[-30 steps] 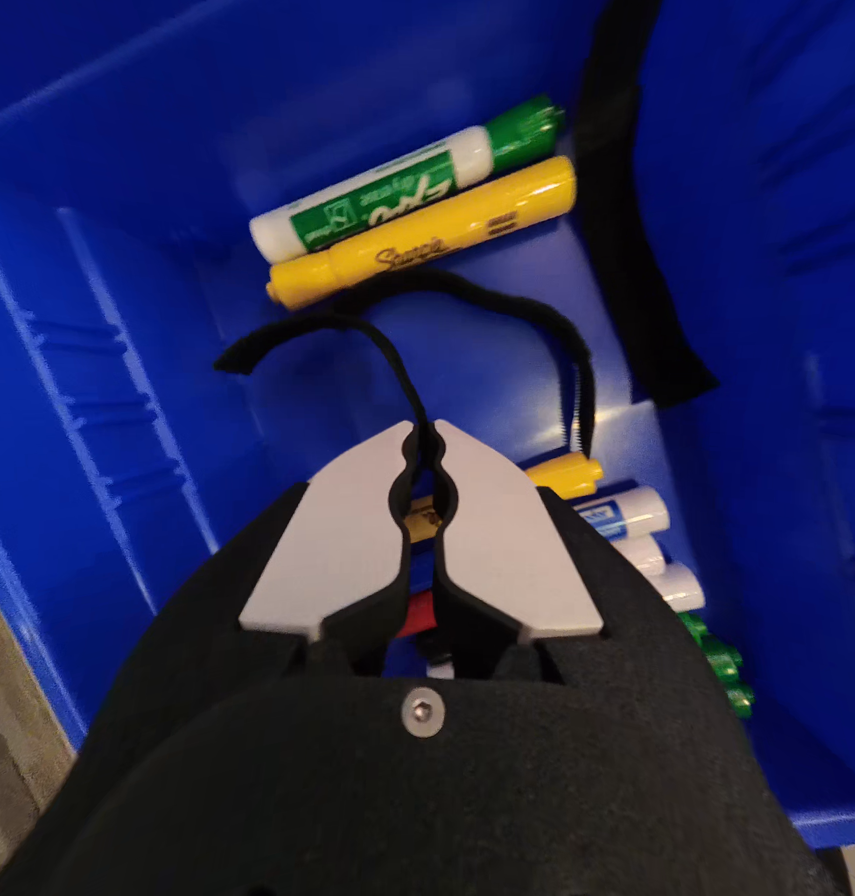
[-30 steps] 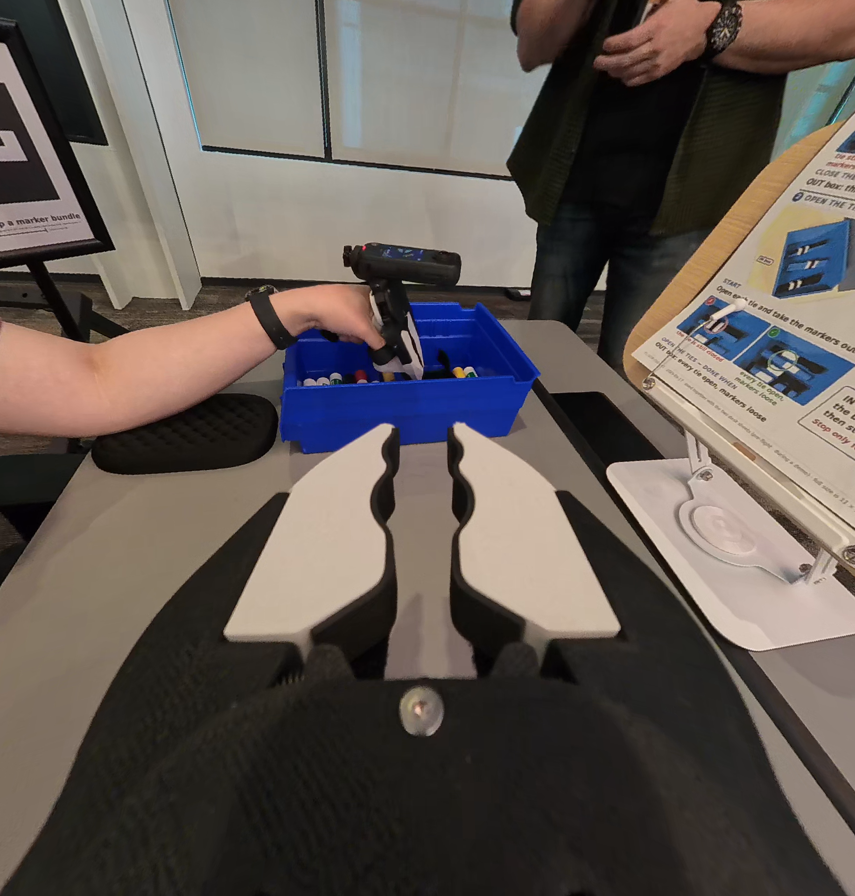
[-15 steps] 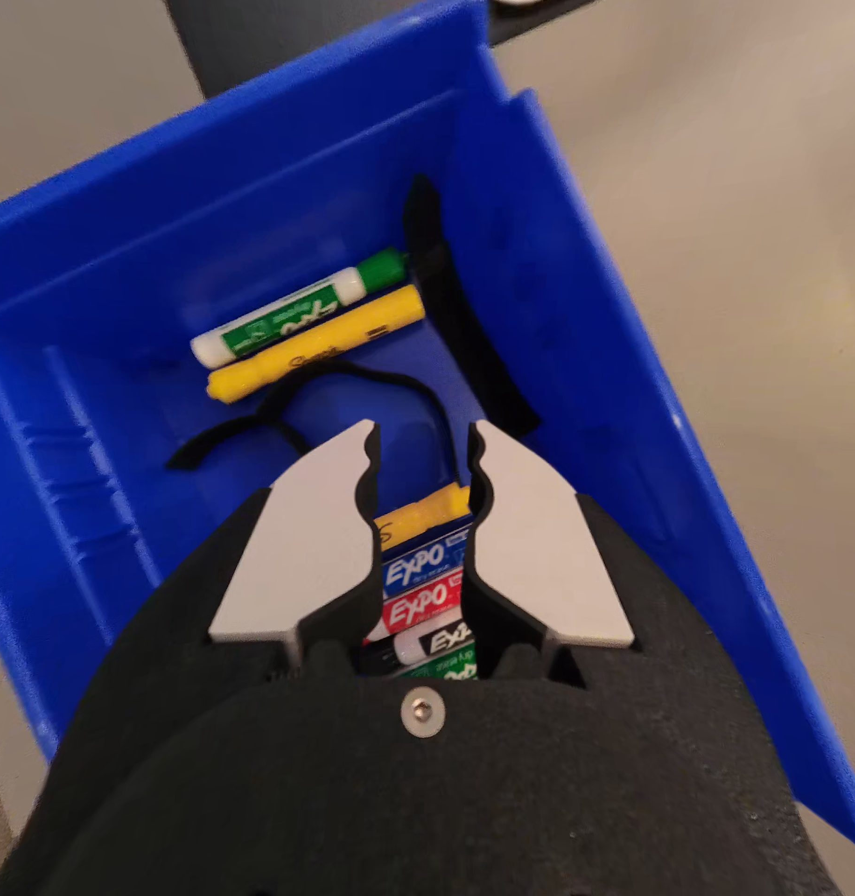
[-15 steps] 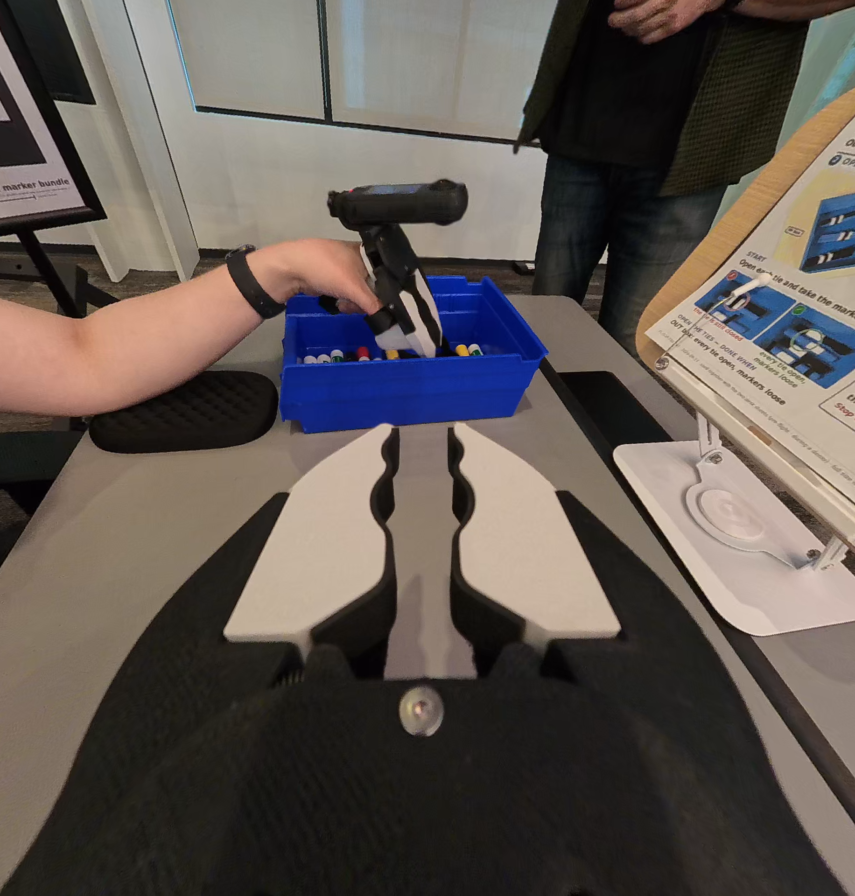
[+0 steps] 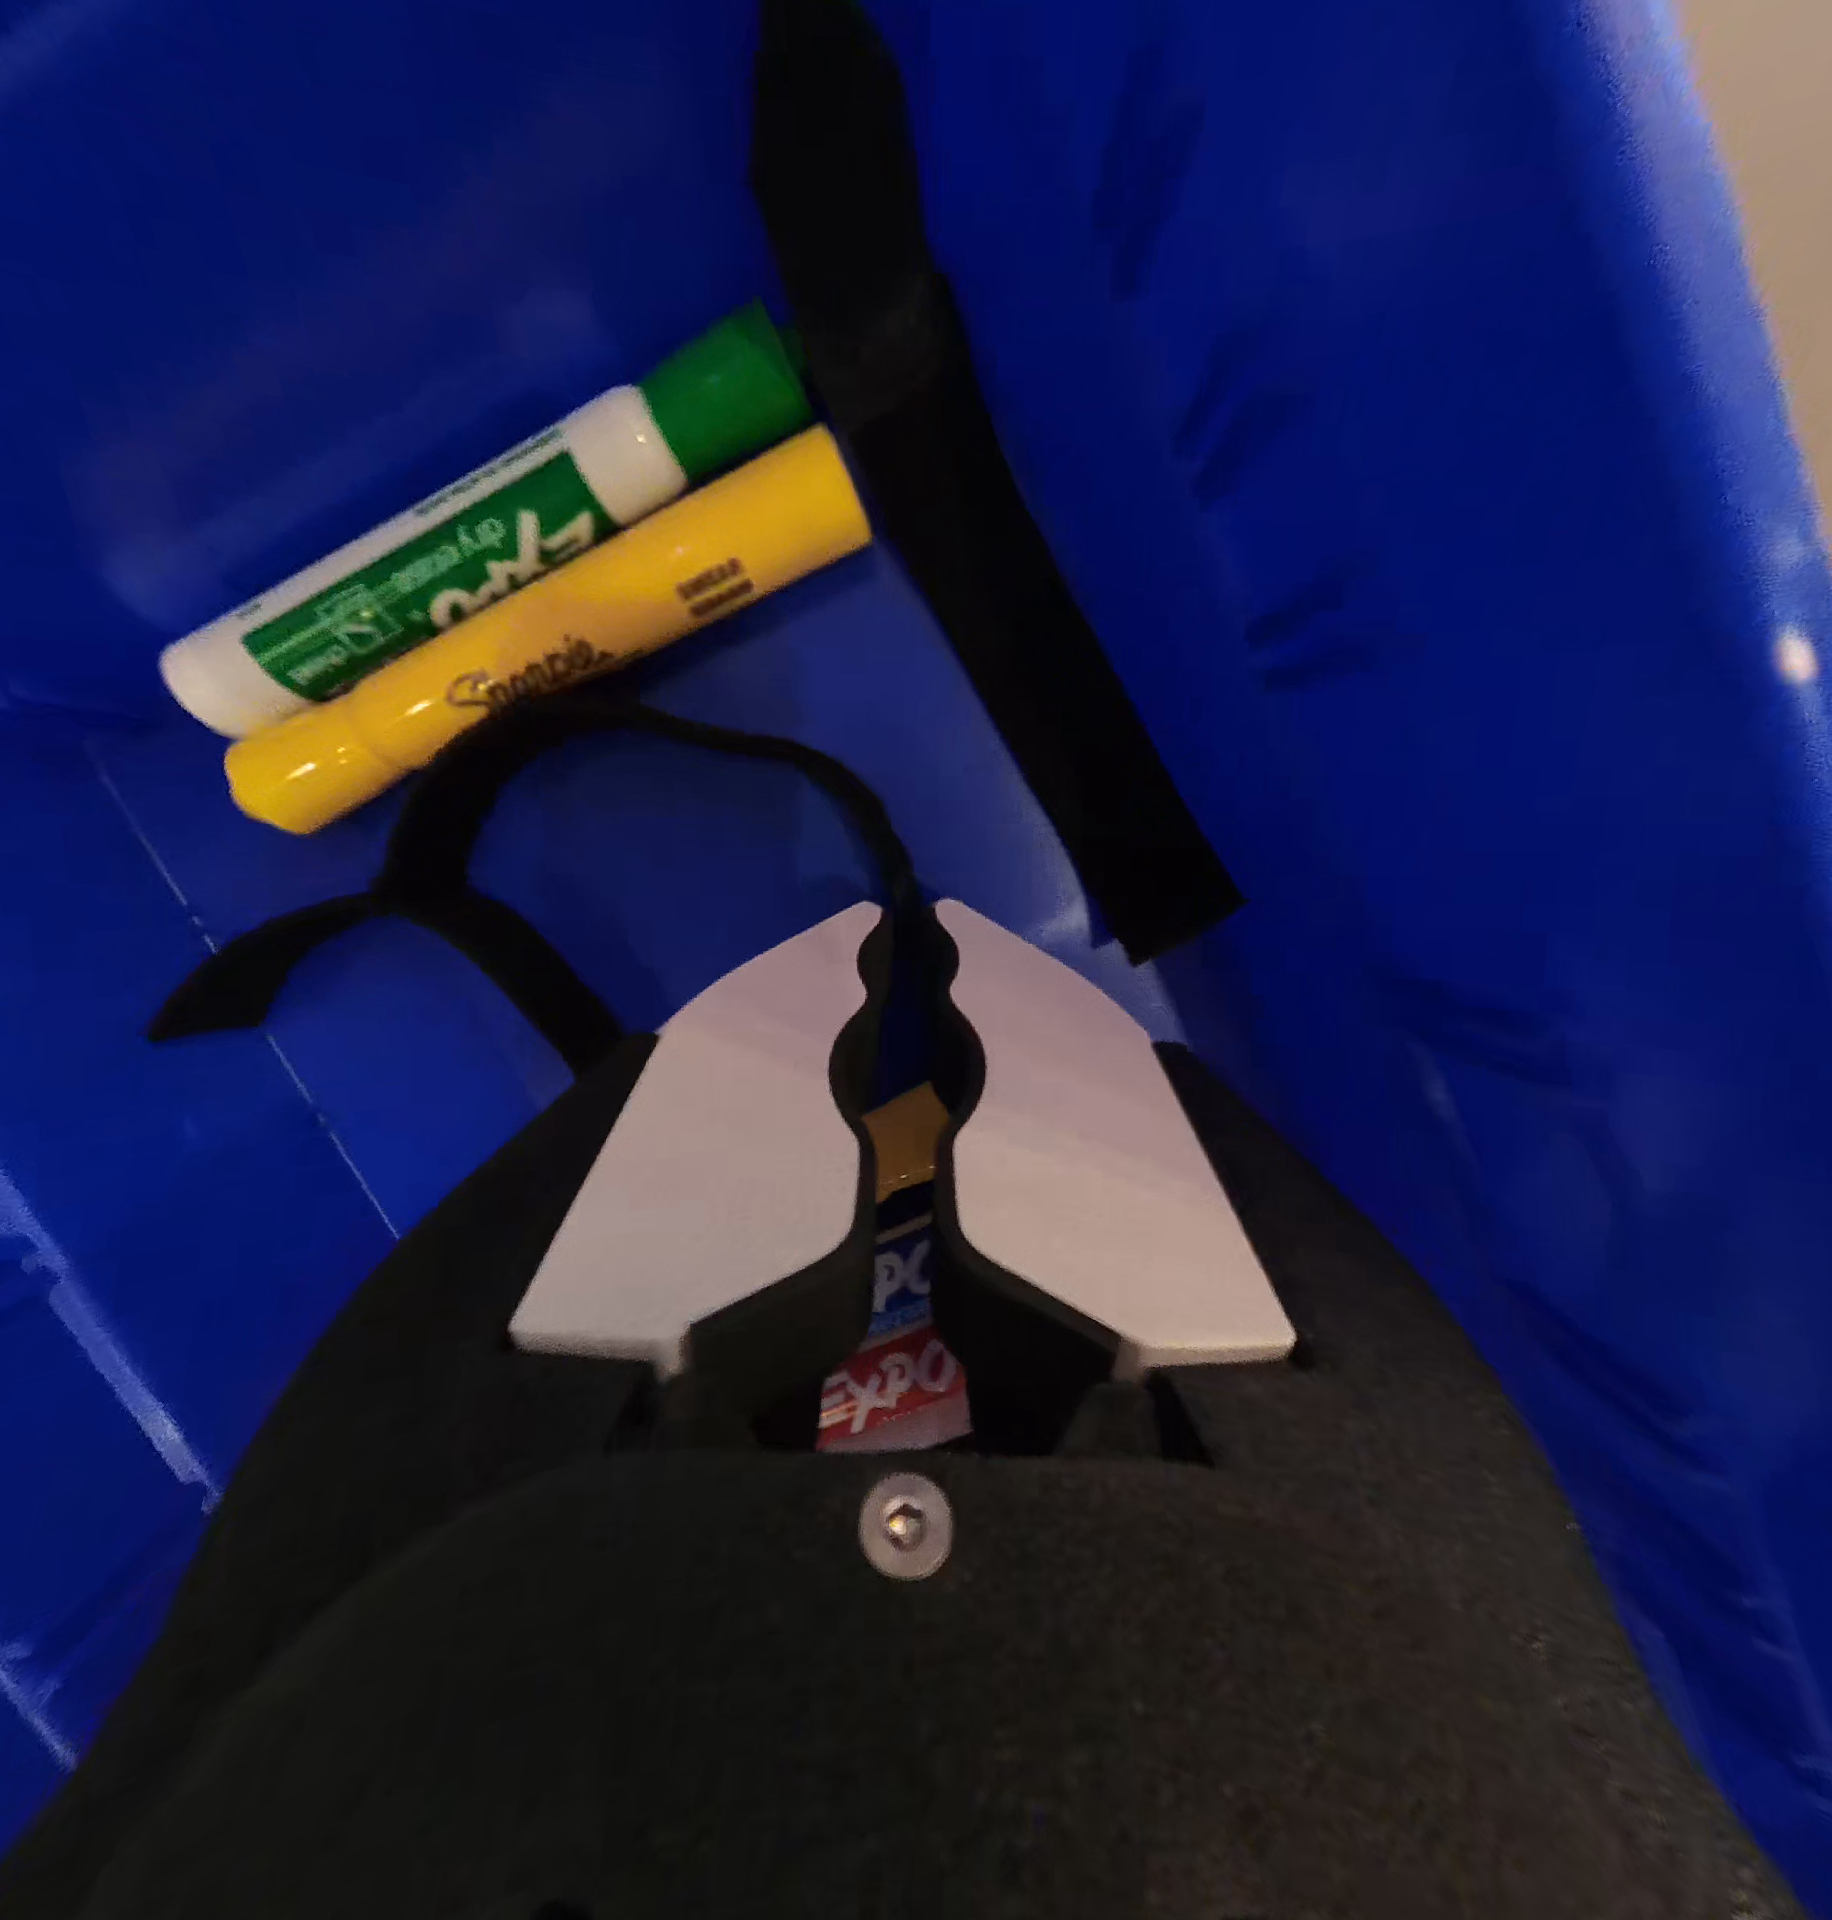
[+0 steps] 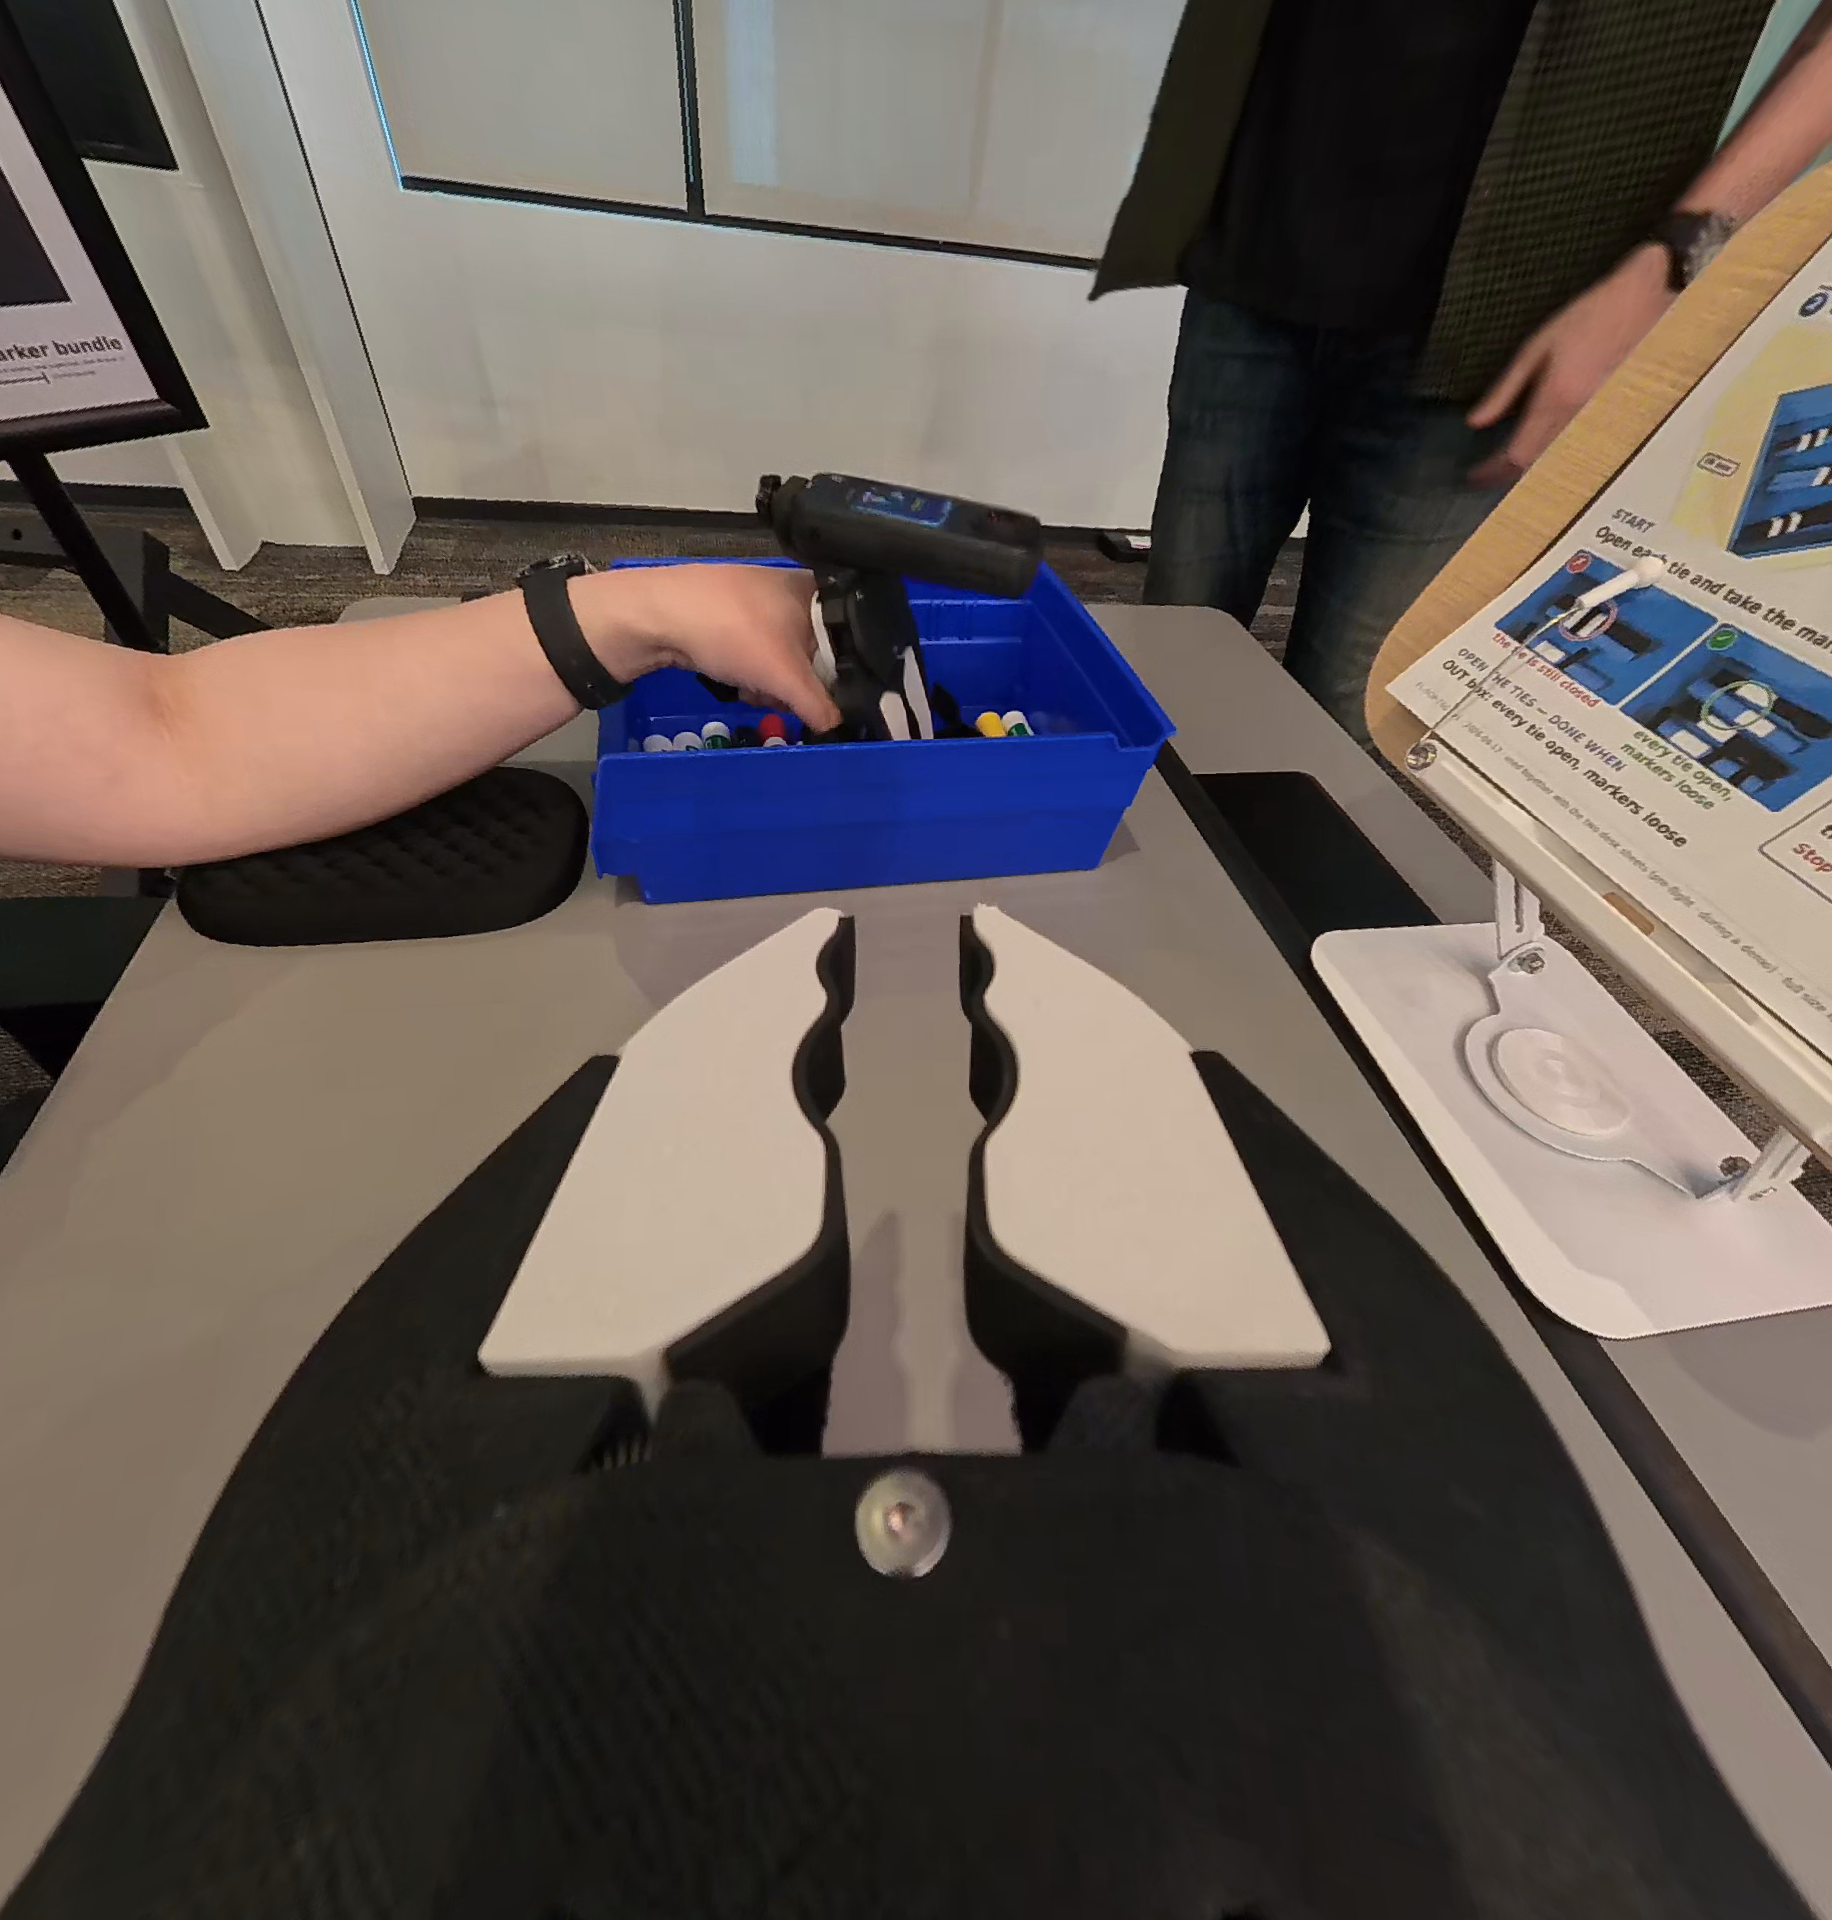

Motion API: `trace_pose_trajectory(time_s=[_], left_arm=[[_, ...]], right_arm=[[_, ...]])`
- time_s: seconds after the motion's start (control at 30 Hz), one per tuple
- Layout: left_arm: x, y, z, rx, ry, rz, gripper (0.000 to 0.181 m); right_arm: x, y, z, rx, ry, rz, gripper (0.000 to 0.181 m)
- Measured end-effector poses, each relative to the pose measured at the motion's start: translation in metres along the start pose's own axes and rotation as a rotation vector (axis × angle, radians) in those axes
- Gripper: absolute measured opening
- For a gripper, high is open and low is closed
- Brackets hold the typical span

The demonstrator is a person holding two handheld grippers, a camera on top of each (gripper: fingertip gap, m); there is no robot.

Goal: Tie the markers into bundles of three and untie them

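In the left wrist view my left gripper [image 5: 907, 920] is down inside the blue bin [image 5: 1411, 520], shut on a thin black tie strap [image 5: 683, 732] that loops up from its tips. A green marker [image 5: 496, 540] and a yellow marker [image 5: 548, 634] lie side by side at the bin's far wall. Yellow, blue and red markers [image 5: 896, 1382] show under the fingers. A second, wider black strap [image 5: 995, 582] lies along the right wall. In the right wrist view my right gripper [image 6: 907, 925] is open and empty above the grey table, short of the bin [image 6: 870, 821]. The left gripper [image 6: 891, 696] shows there too.
A black wrist pad [image 6: 392, 862] lies left of the bin. A white stand [image 6: 1577, 1122] holds an instruction board at the right. A person [image 6: 1411, 260] stands behind the table. A framed sign [image 6: 50, 229] stands at the far left. The gap from one gripper's tips to the other's is roughly 35 centimetres. Between my left fingertips and the green marker [image 5: 496, 540] there is roughly 9 centimetres.
The left gripper was shut on the strap, opened and lifted above the bin, then came back down and shut on the strap again. The right gripper has stayed open.
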State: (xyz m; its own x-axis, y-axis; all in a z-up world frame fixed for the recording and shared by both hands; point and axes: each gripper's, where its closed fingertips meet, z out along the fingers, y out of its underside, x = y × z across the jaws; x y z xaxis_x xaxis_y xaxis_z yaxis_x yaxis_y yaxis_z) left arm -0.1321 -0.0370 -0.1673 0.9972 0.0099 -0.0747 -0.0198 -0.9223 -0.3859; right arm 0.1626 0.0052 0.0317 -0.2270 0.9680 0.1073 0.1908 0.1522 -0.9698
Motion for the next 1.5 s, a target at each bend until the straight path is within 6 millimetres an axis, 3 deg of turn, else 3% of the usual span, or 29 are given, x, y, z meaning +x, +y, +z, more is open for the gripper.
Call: trace_pose_trajectory(time_s=[0.33, 0.63, 0.83, 1.0, 1.1, 1.17, 1.3, 1.4, 1.5], left_arm=[[-0.001, -0.021, -0.027, 0.152, 0.001, -0.023, 0.034], [-0.030, -0.056, -0.087, 0.411, -0.306, -0.006, 0.049], [-0.038, -0.065, -0.108, 0.510, -0.407, -0.011, 0.054], [-0.033, -0.070, -0.131, 0.593, -0.400, -0.033, 0.060], [-0.017, -0.077, -0.159, 0.694, -0.332, -0.059, 0.062], [0.000, -0.082, -0.183, 0.797, -0.265, -0.080, 0.067], [0.026, -0.077, -0.212, 0.894, -0.210, -0.087, 0.081], [0.025, -0.052, -0.217, 0.889, -0.264, -0.092, 0.085], [0.023, -0.022, -0.216, 0.885, -0.265, -0.118, 0.080]], right_arm=[[0.007, 0.015, 0.004, -0.062, 0.025, 0.017, 0.021], [0.041, 0.043, 0.006, -0.176, 0.202, 0.147, 0.033], [0.063, 0.054, 0.001, -0.168, 0.327, 0.293, 0.043], [0.084, 0.059, -0.002, -0.121, 0.495, 0.414, 0.053], [0.089, 0.064, 0.000, -0.167, 0.621, 0.384, 0.060], [0.078, 0.054, 0.020, -0.134, 0.621, 0.333, 0.064], [0.020, 0.035, 0.096, -0.088, 0.454, 0.216, 0.074], [-0.021, 0.041, 0.141, -0.140, 0.338, 0.152, 0.076], [-0.039, 0.047, 0.155, -0.192, 0.305, 0.099, 0.076]])
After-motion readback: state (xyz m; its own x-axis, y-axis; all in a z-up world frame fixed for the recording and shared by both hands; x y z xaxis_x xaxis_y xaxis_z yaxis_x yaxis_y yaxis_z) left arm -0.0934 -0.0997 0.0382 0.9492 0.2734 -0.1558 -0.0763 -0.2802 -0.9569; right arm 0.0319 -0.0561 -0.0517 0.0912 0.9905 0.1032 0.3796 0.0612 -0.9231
